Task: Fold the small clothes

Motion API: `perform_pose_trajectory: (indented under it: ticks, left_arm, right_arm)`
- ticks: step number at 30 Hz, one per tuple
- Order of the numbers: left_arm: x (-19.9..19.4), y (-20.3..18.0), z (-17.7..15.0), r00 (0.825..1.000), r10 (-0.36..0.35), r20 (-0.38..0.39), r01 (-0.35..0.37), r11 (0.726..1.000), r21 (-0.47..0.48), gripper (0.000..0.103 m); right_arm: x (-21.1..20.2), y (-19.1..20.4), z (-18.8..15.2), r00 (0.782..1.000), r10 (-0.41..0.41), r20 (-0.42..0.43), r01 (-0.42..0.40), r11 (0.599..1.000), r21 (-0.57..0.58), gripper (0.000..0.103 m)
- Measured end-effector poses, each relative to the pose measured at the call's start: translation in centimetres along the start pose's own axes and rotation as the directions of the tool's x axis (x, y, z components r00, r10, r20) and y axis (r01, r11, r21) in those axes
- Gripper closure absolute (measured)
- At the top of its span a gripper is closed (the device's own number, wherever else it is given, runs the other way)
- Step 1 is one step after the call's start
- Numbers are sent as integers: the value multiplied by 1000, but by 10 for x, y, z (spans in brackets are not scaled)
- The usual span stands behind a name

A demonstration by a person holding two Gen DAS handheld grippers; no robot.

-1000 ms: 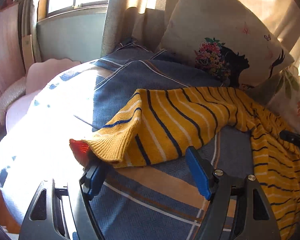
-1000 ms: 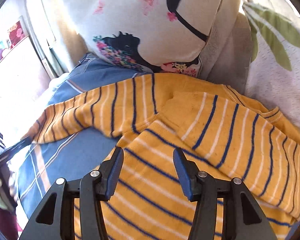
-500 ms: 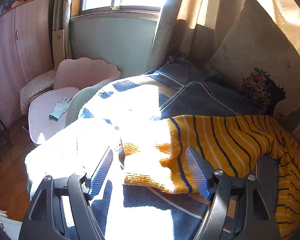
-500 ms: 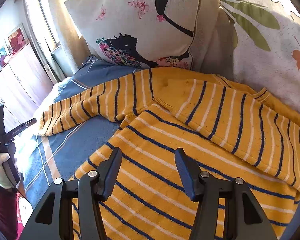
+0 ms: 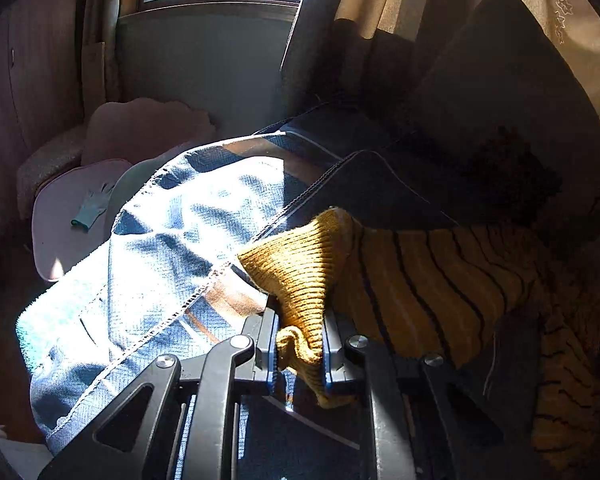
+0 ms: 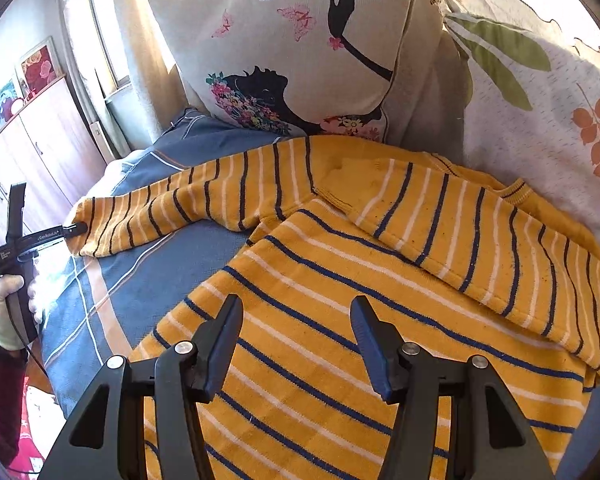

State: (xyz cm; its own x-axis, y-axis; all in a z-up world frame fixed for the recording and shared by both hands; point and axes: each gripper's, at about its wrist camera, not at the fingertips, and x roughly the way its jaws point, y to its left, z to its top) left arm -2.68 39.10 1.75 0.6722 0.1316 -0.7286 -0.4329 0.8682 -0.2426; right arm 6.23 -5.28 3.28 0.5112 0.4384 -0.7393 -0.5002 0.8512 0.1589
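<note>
The left gripper (image 5: 299, 354) is clamped on the cuff of the yellow striped sweater (image 6: 380, 264) spread on the bed (image 6: 100, 280), whose sleeve (image 6: 172, 208) stretches sideways toward the body, where the right gripper (image 6: 296, 336) hovers open, so the fold likely goes inward.

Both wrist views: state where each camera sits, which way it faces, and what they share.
Left wrist: on the left gripper, facing window and pink chair; jaws shut on the sweater cuff.
Right wrist: on the open right gripper, above the striped sweater, facing pillows; gloved left hand visible.
Shared: sweater, blue blanket.
</note>
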Motion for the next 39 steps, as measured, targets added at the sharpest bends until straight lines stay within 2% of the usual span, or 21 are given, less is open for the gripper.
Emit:
perform_pose_trajectory:
  ticks: [2, 5, 7, 9, 11, 13, 14, 16, 17, 18, 20, 21, 23, 27, 30, 33, 36, 37, 38, 39]
  left_arm:
    - [-15, -18, 9, 998, -58, 17, 58, 998, 18, 88]
    - [-32, -68, 20, 986, -163, 23, 160, 983, 87, 88]
    - [-38, -115, 25, 969, -248, 5, 245, 959, 146, 88]
    - [-39, -171, 23, 938, -343, -43, 344, 918, 197, 88]
    - [-40, -228, 17, 896, -431, -107, 444, 863, 240, 88]
    - [-42, -284, 3, 840, -513, -177, 542, 796, 270, 88]
    - [-43, -308, -4, 800, -560, -215, 600, 751, 276, 87]
    - [-36, -349, -24, 696, -648, -310, 718, 641, 271, 80]
    - [-32, -364, -32, 659, -666, -351, 751, 606, 262, 73]
    - [-30, -375, -40, 636, -672, -381, 770, 586, 252, 72]
    - [-29, -383, -51, 614, -677, -405, 786, 573, 233, 68]
    - [-28, -380, -54, 616, -676, -404, 784, 577, 229, 62]
    - [-30, -368, -60, 644, -661, -386, 761, 606, 232, 54]
    - [-40, -319, -58, 731, -603, -319, 679, 690, 252, 47]
    - [-49, -280, -55, 797, -550, -252, 603, 754, 260, 43]
    - [-55, -248, -54, 825, -527, -203, 564, 790, 241, 40]
    - [-62, -227, -57, 837, -518, -178, 547, 806, 227, 40]
    - [-64, -224, -58, 842, -512, -172, 540, 810, 231, 40]
    - [-65, -222, -59, 847, -505, -167, 532, 812, 239, 39]
    - [-66, -221, -59, 850, -501, -162, 526, 814, 246, 39]
  right_arm:
    - [-9, -2, -2, 1000, -7, 21, 7, 1000, 4, 42]
    - [-27, -12, -5, 998, -8, 65, 5, 999, 45, 42]
    - [-41, -24, -7, 995, -15, 102, 6, 996, 93, 42]
    - [-58, -39, -12, 987, -30, 156, 5, 987, 159, 42]
    - [-78, -57, -18, 975, -55, 215, 4, 972, 234, 42]
    - [-99, -76, -26, 958, -86, 275, -6, 948, 317, 42]
    - [-109, -86, -31, 948, -96, 304, -20, 933, 359, 42]
    - [-127, -106, -40, 930, -111, 350, -53, 903, 427, 41]
    - [-134, -116, -44, 923, -119, 365, -66, 887, 457, 37]
    - [-139, -125, -49, 917, -126, 378, -81, 869, 487, 34]
    - [-146, -140, -57, 913, -128, 388, -108, 840, 531, 32]
    - [-146, -146, -61, 915, -124, 384, -117, 829, 547, 32]
    - [-145, -153, -64, 919, -104, 380, -137, 819, 557, 31]
    - [-122, -154, -62, 946, -7, 325, -180, 821, 541, 26]
    - [-78, -149, -56, 981, 63, 186, -158, 817, 555, 26]
    - [-34, -142, -51, 998, 45, 31, -55, 828, 558, 26]
    - [6, -127, -49, 993, -4, -121, 68, 844, 532, 30]
    - [11, -121, -47, 992, -51, -119, 105, 857, 505, 37]
    - [14, -110, -42, 988, -101, -116, 143, 881, 451, 66]
    - [18, -100, -37, 987, -104, -124, 146, 906, 398, 86]
